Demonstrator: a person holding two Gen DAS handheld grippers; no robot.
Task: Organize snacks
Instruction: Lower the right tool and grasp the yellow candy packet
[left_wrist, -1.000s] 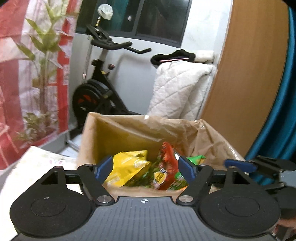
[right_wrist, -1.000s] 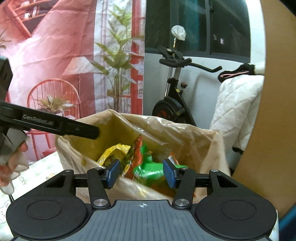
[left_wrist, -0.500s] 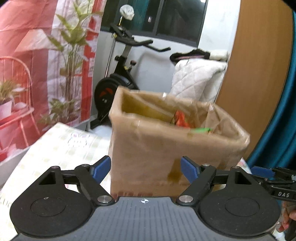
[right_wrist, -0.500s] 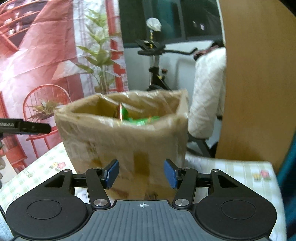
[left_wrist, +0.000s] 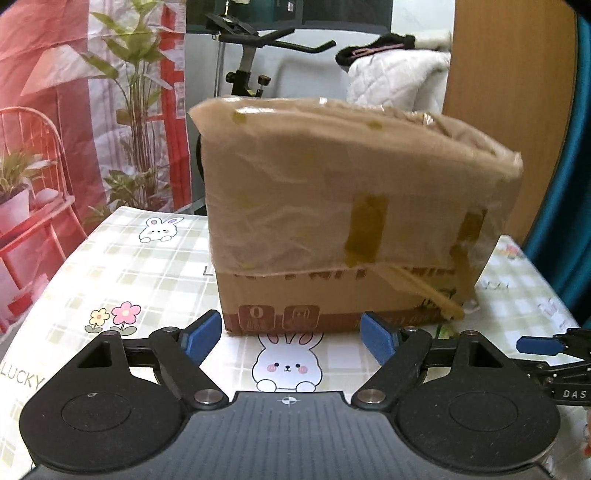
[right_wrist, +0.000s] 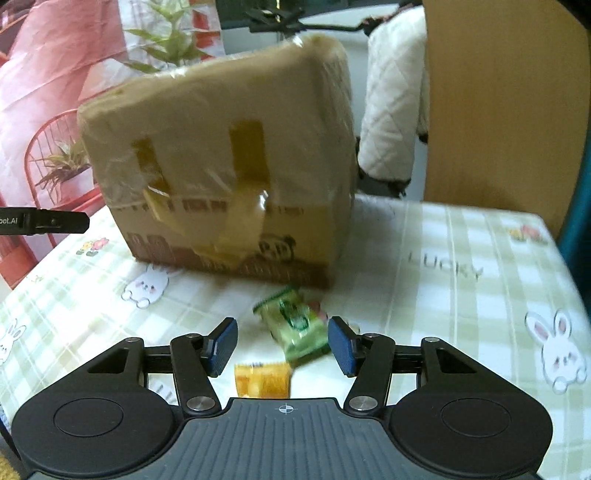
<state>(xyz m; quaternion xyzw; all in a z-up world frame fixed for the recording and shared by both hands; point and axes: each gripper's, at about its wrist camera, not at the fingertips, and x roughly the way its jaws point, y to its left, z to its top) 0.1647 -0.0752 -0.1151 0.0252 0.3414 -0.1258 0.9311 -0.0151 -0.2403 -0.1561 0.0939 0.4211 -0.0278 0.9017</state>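
I count one cardboard box on the table. In front of it I see two snack packets: one green and one orange. I have two grippers in view, the left and the right. On the tablecloth I count four printed rabbits in the right view, two in the left.

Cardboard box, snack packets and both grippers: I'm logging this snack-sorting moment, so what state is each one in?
cardboard box: upright on the table, wrapped in clear film, contents hidden from here.
green snack packet: lying on the tablecloth, loose, ahead of the right gripper's fingers.
orange snack packet: flat on the tablecloth, loose.
left gripper: open, empty.
right gripper: open, nothing clamped.
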